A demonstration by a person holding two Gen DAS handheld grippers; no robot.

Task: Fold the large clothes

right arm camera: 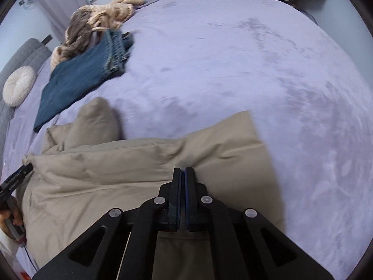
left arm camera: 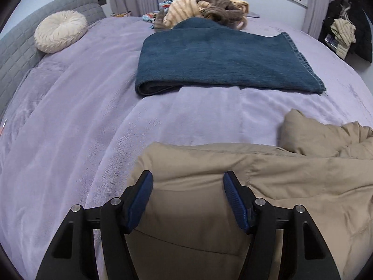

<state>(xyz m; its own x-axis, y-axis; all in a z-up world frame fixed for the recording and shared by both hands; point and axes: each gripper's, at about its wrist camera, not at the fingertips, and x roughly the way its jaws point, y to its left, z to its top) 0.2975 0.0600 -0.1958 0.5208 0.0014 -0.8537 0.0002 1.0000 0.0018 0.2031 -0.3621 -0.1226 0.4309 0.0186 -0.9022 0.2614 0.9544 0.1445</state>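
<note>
Nearest us, our left gripper (left arm camera: pixel 188 179) hovers with jaws wide over the left end of the tan coat (left arm camera: pixel 268 182), nothing between the pads; we judge it is poised to take that edge. Rightward, the coat sprawls across the near side of the bed (left arm camera: pixel 70 116), one sleeve end poking up toward the folded blue blanket (left arm camera: pixel 221 58) beyond, which lies well apart and looks finished. Further right, our right gripper (right arm camera: pixel 185 171) has its jaws pressed together on a fold of coat fabric, likely pinning that side so we can carry it over.
</note>
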